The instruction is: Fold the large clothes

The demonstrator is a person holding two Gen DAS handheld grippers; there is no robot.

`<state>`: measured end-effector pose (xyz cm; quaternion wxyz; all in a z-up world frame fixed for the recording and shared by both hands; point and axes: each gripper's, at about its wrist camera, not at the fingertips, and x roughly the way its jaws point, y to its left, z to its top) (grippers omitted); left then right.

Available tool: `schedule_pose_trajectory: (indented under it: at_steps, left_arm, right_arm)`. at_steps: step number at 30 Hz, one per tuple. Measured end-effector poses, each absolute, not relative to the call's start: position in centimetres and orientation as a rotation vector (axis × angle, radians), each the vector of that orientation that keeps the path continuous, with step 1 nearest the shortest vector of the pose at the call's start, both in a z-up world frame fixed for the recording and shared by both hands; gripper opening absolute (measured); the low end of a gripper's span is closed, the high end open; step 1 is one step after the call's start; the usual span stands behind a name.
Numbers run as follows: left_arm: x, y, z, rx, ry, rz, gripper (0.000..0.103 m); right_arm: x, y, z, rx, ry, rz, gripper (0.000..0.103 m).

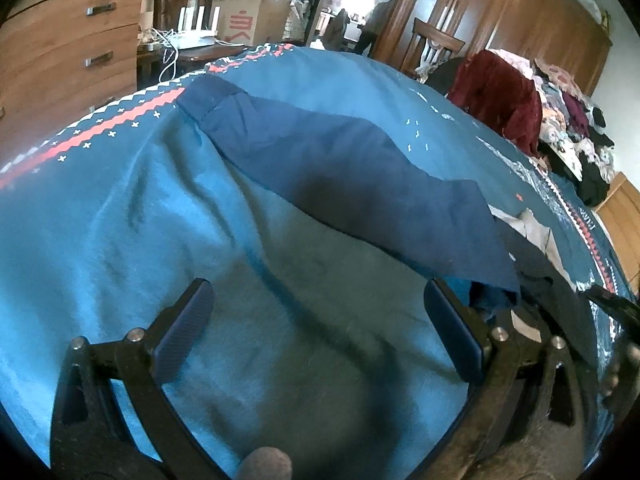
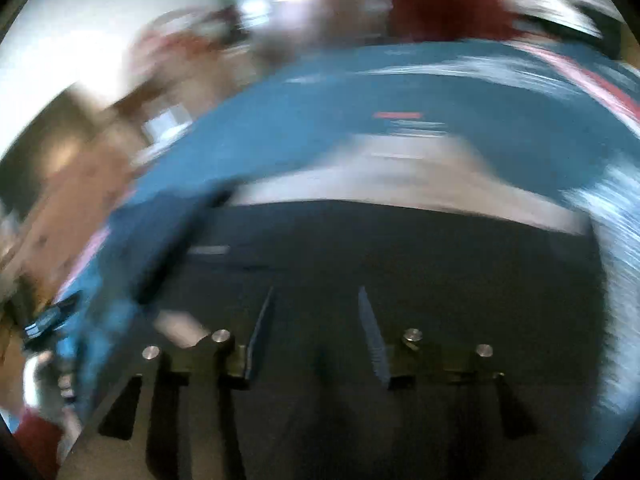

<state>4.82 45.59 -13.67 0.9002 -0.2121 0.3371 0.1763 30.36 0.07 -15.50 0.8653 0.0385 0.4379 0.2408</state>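
Behind the bed (image 1: 120,208) stand wooden drawers and a clothes pile. A navy garment (image 1: 360,184) lies on the teal cover. The left gripper (image 1: 320,332) has fingers spread, empty, just beside its near corner. The right gripper (image 2: 316,336), blurred, seems parted over dark cloth. Better to pinch the corner low and lift slowly.

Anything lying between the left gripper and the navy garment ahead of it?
No. In the left wrist view, only bare teal bedspread separates the open left gripper from the navy garment.
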Motion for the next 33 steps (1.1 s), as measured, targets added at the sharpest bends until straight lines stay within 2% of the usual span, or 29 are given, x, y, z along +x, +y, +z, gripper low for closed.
schedule_pose_trajectory:
  at_steps: [2, 4, 6, 7, 8, 11, 15, 16, 18, 19, 20, 22, 24, 25, 26, 27, 29, 33]
  left_arm:
    - [4.9, 45.2, -13.6, -0.426, 0.701, 0.361, 0.103]
    - [5.3, 44.4, -13.6, -0.412, 0.704, 0.350, 0.103]
    - [5.9, 43.6, -13.7, -0.405, 0.715, 0.344, 0.103]
    - [6.4, 43.1, -13.8, -0.403, 0.723, 0.339, 0.103]
    - [6.7, 42.5, -13.9, -0.399, 0.728, 0.333, 0.103]
    - [7.4, 41.4, -13.8, -0.369, 0.743, 0.329, 0.103]
    - [7.9, 42.5, -14.9, -0.412, 0.791, 0.346, 0.103]
    - [7.9, 43.0, -15.2, -0.438, 0.807, 0.356, 0.103]
    - [7.6, 43.7, -15.2, -0.458, 0.808, 0.375, 0.103]
    - [7.5, 43.6, -14.9, -0.442, 0.805, 0.386, 0.103]
    - [7.4, 43.5, -14.7, -0.414, 0.803, 0.402, 0.103]
    - [7.5, 43.3, -14.5, -0.357, 0.811, 0.423, 0.103]
    - [7.8, 43.2, -14.5, -0.337, 0.821, 0.434, 0.103]
    - [7.8, 43.3, -14.4, -0.332, 0.819, 0.440, 0.103]
    - [7.8, 43.4, -14.3, -0.328, 0.813, 0.448, 0.103]
    - [7.7, 43.7, -14.2, -0.327, 0.807, 0.457, 0.103]
    - [7.4, 44.8, -13.9, -0.324, 0.790, 0.489, 0.103]
    - [7.2, 48.1, -13.5, -0.344, 0.765, 0.550, 0.103]
  right_arm:
    - [31.6, -6.7, -17.5, 0.089, 0.964, 0.327, 0.052]
    - [33.8, -13.1, -20.9, 0.206, 1.066, 0.225, 0.051]
    - [35.1, -16.8, -23.6, 0.430, 1.088, 0.277, 0.042]
    - [35.3, -17.3, -23.8, 0.445, 1.082, 0.280, 0.032]
    - [35.5, -17.8, -23.8, 0.451, 1.080, 0.268, 0.003]
    - [35.2, -21.0, -24.3, 0.536, 1.039, 0.234, 0.000]
    - [35.0, -22.5, -24.6, 0.547, 1.053, 0.274, 0.001]
    - [35.0, -22.6, -23.8, 0.543, 1.034, 0.279, 0.009]
    - [34.5, -22.3, -21.7, 0.537, 0.971, 0.288, 0.068]
    - [34.5, -21.6, -20.8, 0.517, 0.936, 0.284, 0.075]
    - [34.8, -21.1, -20.6, 0.484, 0.937, 0.276, 0.076]
    - [36.3, -19.5, -21.4, 0.451, 0.995, 0.305, 0.063]
    - [37.3, -18.2, -22.6, 0.394, 1.062, 0.311, 0.033]
    - [37.5, -18.1, -23.0, 0.376, 1.077, 0.296, 0.025]
    - [37.7, -18.6, -23.2, 0.381, 1.079, 0.281, 0.010]
    - [37.7, -19.1, -23.2, 0.404, 1.074, 0.284, 0.005]
    - [38.0, -20.4, -23.4, 0.426, 1.061, 0.260, 0.002]
    - [37.6, -20.2, -23.0, 0.387, 1.065, 0.250, 0.006]
